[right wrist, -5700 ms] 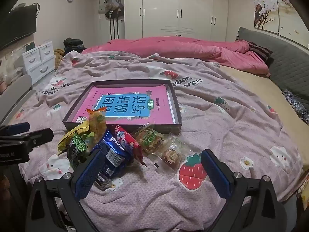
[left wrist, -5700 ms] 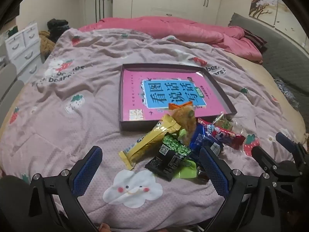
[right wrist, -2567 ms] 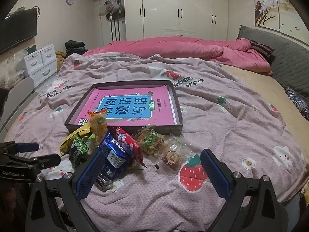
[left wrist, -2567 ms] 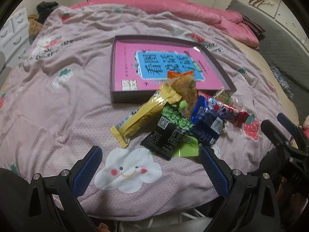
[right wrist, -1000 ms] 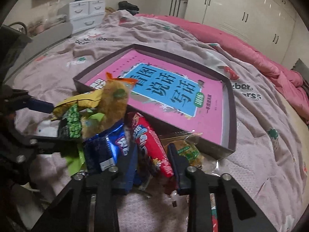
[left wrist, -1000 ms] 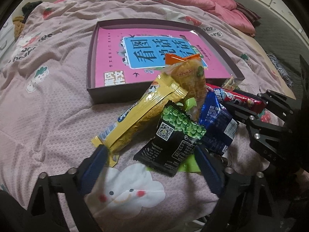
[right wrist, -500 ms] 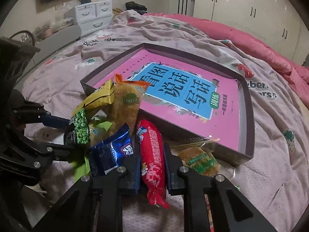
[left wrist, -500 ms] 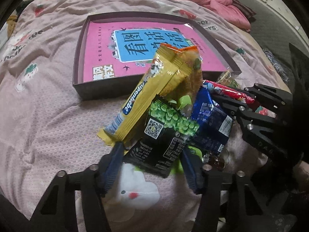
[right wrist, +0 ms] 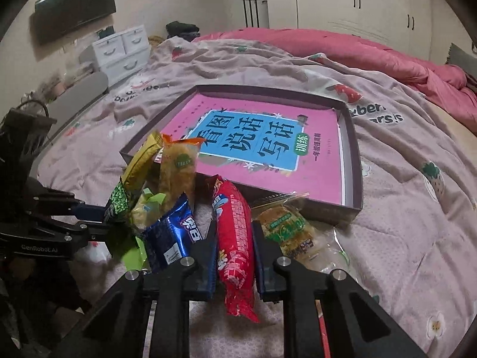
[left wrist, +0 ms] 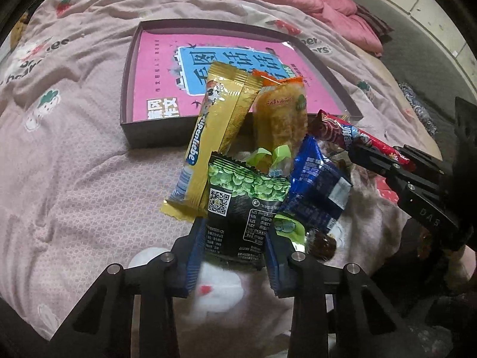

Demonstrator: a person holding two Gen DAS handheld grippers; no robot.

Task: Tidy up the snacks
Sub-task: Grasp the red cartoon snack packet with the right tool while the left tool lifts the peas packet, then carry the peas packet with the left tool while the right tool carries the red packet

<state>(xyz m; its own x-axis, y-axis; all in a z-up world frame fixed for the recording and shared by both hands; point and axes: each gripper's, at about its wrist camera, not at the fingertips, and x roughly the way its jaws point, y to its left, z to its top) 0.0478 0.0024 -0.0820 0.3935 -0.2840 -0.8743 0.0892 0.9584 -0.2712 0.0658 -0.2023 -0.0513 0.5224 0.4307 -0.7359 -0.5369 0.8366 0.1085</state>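
Between the left tool pads: green pea packet (clamped).

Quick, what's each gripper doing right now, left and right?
Left gripper: jaws have just been closing, now shut on the black pea packet.
Right gripper: shut on the red snack pack.

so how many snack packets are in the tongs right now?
2. Black pea packet between the left tongs, whose jaws have just been closing; red packet clamped in the right tongs. No hidden third seen.
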